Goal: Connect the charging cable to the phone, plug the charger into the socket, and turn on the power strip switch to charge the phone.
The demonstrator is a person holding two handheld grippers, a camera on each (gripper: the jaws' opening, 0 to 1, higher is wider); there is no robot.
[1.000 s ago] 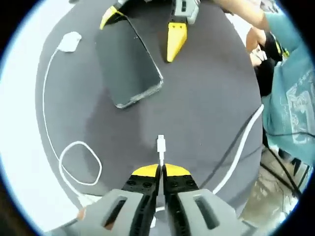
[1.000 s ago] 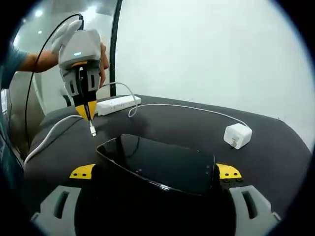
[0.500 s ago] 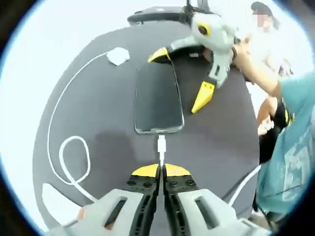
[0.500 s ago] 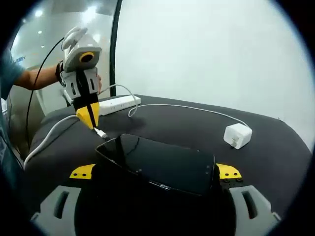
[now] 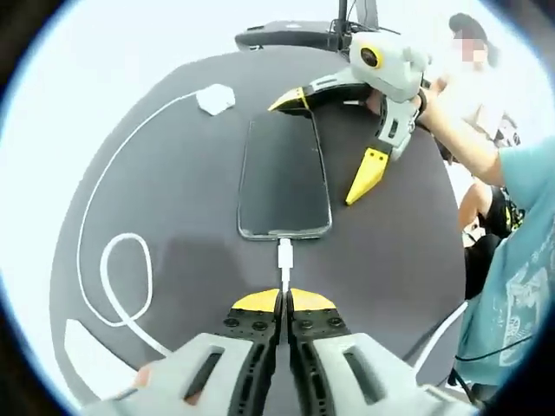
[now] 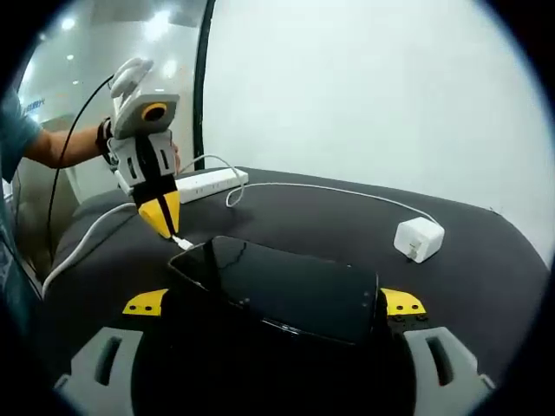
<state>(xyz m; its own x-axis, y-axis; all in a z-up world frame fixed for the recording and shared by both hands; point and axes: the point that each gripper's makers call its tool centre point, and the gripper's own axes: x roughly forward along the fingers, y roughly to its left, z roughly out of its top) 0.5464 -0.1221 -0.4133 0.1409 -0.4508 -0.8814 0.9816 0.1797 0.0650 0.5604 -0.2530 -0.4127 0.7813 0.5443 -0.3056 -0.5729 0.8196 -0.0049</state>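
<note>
A black phone (image 5: 284,173) lies screen-up on the dark round table (image 5: 173,199). My left gripper (image 5: 284,299) is shut on the white cable plug (image 5: 284,257), whose tip meets the phone's near end. In the right gripper view this gripper (image 6: 165,221) comes down from the left, with the plug (image 6: 182,243) at the corner of the phone (image 6: 277,290). My right gripper (image 6: 273,303) is open, one jaw on each side of the phone's far end. The white charger brick (image 5: 215,98) (image 6: 419,238) lies loose on the table.
The thin charging cable (image 5: 121,286) loops across the table's left side. A white power strip (image 6: 206,184) lies at the table's far edge, its thick cord (image 6: 82,243) trailing off. A person's arm in a teal sleeve (image 5: 520,260) is at the right.
My left gripper has carried the plug from well short of the phone, lined it up with the phone's end, and now the tip touches it. The right gripper and phone have stayed put.
</note>
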